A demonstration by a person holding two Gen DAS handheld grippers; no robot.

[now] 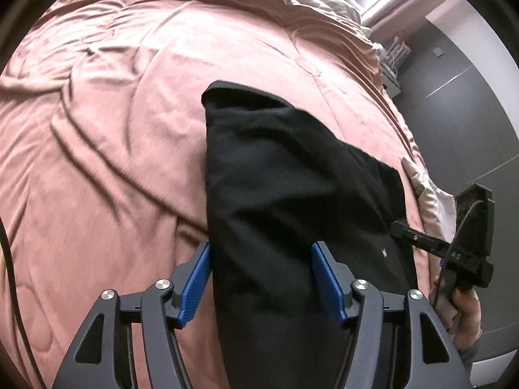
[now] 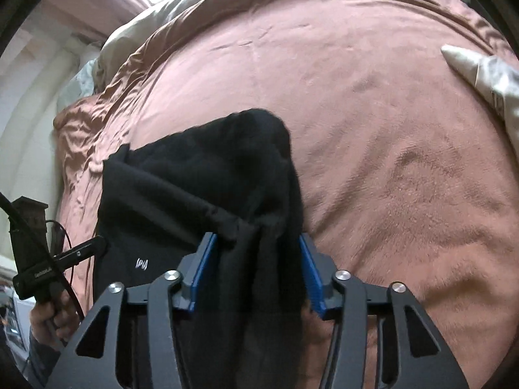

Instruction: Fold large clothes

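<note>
Left wrist view: the left gripper (image 1: pixel 261 278) pinches the black fabric garment (image 1: pixel 292 178), held bunched above the rumpled pink quilted bedspread (image 1: pixel 113 129); folding appears barely begun. Right wrist view: the right gripper (image 2: pixel 256 272) likewise pinches the garment's gathered edge, and only a cream pillow (image 2: pixel 486 74) at the bedspread's edge lies nearby, obstructing nothing.

Counts only. One black fabric garment (image 1: pixel 292 194), with one small white logo (image 2: pixel 142 263) printed on it. Two grippers of mine: left gripper (image 1: pixel 261 278) and right gripper (image 2: pixel 256 269), each with two blue ribbed finger pads (image 1: pixel 194 285), so four pads total. One bed with one wrinkled dusty-pink quilted blanket (image 1: pixel 113 113). One cream-white pillow corner (image 2: pixel 483 74). One of my hands (image 2: pixel 48 317) visible per view.
</note>
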